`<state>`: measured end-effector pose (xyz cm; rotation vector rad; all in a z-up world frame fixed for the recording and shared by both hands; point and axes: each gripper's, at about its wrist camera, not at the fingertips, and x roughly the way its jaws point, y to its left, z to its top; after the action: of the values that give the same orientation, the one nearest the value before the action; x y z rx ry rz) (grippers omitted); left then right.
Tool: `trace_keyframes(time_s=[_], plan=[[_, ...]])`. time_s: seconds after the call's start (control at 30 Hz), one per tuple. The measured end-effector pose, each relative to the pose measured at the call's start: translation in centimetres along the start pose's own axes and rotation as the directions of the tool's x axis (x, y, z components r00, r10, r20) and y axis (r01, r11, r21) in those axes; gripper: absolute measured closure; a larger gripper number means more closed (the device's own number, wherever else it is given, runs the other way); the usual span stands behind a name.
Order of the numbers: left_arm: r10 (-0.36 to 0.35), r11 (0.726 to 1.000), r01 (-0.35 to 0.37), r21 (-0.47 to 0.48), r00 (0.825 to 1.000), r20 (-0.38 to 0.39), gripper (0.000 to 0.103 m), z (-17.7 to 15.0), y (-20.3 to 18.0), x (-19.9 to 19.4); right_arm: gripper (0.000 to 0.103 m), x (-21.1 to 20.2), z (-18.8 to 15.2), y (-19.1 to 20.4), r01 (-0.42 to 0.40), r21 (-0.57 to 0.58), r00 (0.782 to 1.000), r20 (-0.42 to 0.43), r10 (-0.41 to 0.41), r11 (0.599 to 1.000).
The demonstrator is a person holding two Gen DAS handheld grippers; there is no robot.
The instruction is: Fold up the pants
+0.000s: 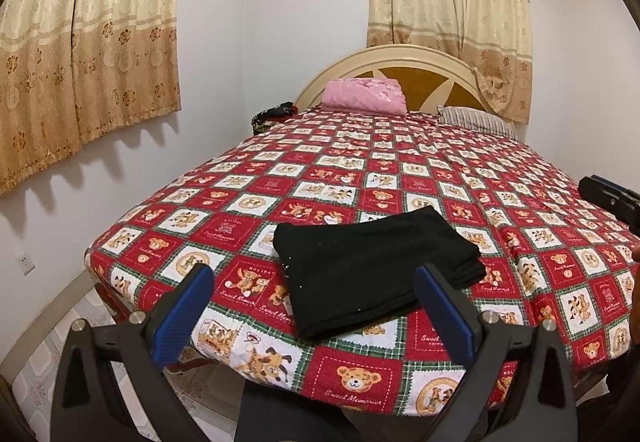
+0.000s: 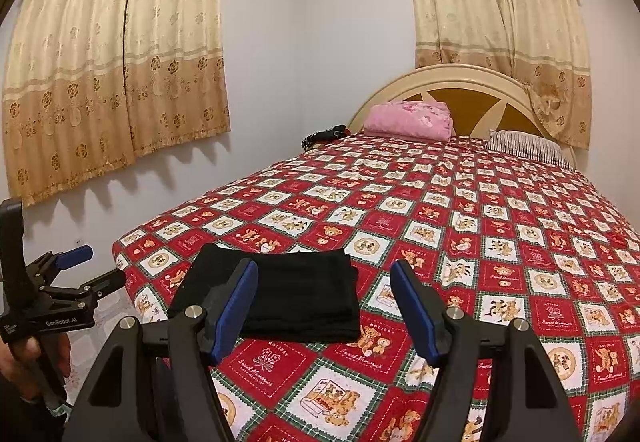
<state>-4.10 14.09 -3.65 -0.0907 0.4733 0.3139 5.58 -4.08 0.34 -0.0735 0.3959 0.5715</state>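
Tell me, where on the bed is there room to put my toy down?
The bedspread is bare across its wide middle, between the folded black pants near the foot and the pink blanket and striped pillow at the headboard. The right side beside the pants is bare too. The pants' corner is taken, with both grippers, left and right, open before it.

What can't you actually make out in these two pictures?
- Pants: folded black; both views hide how many layers.
- Dark bundle past the bed's far corner: too small to identify.
- Right tool: cut off by the left view's edge.
- Striped pillow: partly behind the bedspread.
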Motion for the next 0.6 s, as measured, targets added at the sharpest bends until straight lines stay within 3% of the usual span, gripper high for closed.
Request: trace_keyframes(time_s=[0.27, 0.47, 0.6], plan=[[0.023, 1.000, -0.023, 0.017, 0.999, 0.032, 0.000, 0.1, -0.3, -0.3, 0.033, -0.3, 0.0, 0.3, 0.009, -0.026, 1.000, 0.013, -0.009, 1.000], [0.008, 1.000, -0.008, -0.018, 1.000, -0.013, 0.000, -0.2, 0.2, 0.7, 0.033, -0.4, 0.0, 0.5, 0.013, -0.035, 1.000, 0.016, -0.013, 0.999], [0.014, 1.000, -0.014, -0.005, 1.000, -0.003, 0.000, -0.5, -0.1, 0.5, 0.033, -0.4, 0.0, 0.4, 0.015, -0.036, 1.000, 0.019, -0.014, 0.999]])
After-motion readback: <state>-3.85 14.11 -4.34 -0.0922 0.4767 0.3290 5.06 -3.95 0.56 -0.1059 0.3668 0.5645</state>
